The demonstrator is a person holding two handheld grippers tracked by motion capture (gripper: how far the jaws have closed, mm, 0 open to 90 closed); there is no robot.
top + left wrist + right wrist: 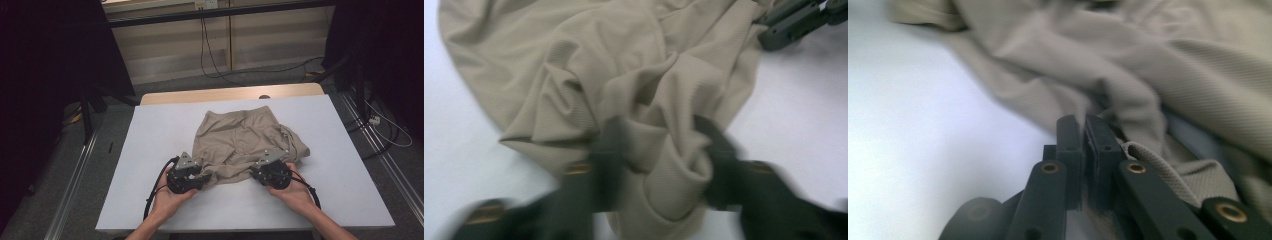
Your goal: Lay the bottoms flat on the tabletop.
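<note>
On table (150,130): one shorts (240,135), two grippers (187,179) (270,174).

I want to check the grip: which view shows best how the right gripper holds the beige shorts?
The right gripper view: the right gripper is closed on the beige shorts. The high view shows its body; the left gripper view, a distant part.

Right gripper (1083,135) clamped on the beige shorts (1128,75) — we're in close!
We see both black jaws pressed together on a fabric edge, white table (923,150) spreading left.
</note>
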